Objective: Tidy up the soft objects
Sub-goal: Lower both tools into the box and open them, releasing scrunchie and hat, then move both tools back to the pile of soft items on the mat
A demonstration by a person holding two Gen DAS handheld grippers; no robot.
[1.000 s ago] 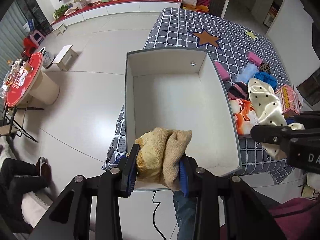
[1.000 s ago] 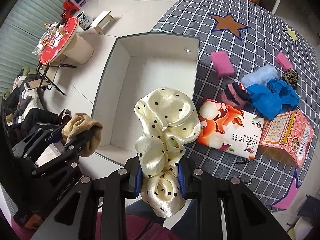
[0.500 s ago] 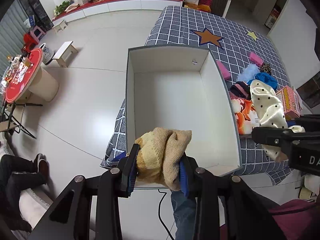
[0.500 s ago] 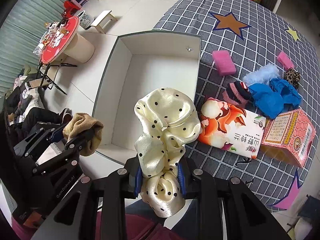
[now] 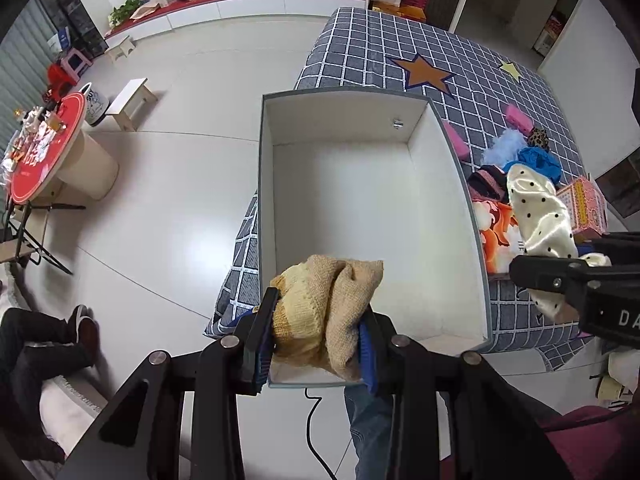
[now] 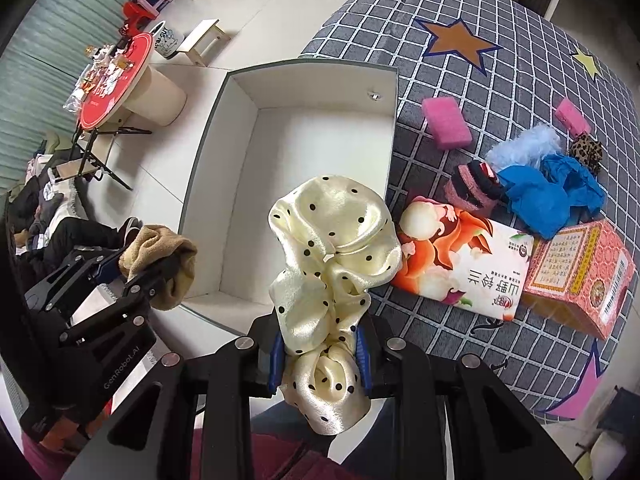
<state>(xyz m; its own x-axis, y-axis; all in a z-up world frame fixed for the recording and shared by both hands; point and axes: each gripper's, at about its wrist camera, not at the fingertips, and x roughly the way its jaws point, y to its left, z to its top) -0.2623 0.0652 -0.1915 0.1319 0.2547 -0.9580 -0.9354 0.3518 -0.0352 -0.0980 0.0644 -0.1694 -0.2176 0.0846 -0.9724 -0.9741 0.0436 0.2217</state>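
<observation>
Left wrist: checked blanket [image 5: 472, 92], white tiled floor [image 5: 192, 92].

The worktop [image 6: 500, 80] is covered with a grey cloth with white squares and stars. On it stands an open white box [image 6: 208, 160] at its left edge. To the right of the box lie two pink sponges [image 6: 446, 122], a tissue pack [image 6: 460, 264], a pink carton [image 6: 580, 272], a blue cloth [image 6: 548, 196], a light blue fluffy piece [image 6: 524, 144], a leopard scrunchie [image 6: 586, 152] and a dark pink knit item [image 6: 472, 186].
</observation>
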